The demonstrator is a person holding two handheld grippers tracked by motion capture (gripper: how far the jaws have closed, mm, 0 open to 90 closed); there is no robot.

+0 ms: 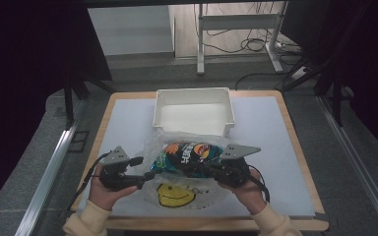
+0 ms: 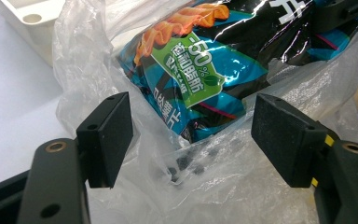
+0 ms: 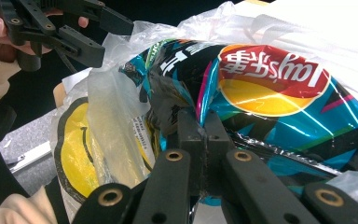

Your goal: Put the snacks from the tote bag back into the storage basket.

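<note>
Chips bag [image 1: 189, 155], black and teal with a red and yellow Lay's logo, lies half inside a clear plastic bag [image 1: 177, 189] at the near middle of the surface [image 1: 270, 147]. I see that surface as a wooden board covered by a pale sheet, with a white tray [image 1: 193, 113] toward its far edge, just beyond the two bags. Past it lie a grey floor, the legs of a white frame and loose cables; dark curtains close in the left and right.

My left tool [image 1: 147, 178] sits at the left end of the chips bag, jaws spread wide; in the left gripper view [image 2: 191, 140] crumpled plastic and the bag's corner lie between them, neither pad touching. My right tool [image 1: 207, 169] is at the right end, and in the right gripper view [image 3: 204, 133] its jaws are pressed together on the chips bag's crimped edge.

On the chips bag I read "-50%" on a green label with Chinese characters, and more white characters I cannot make out. The plastic bag carries a yellow smiley face [image 1: 176, 195], toward the near edge.
</note>
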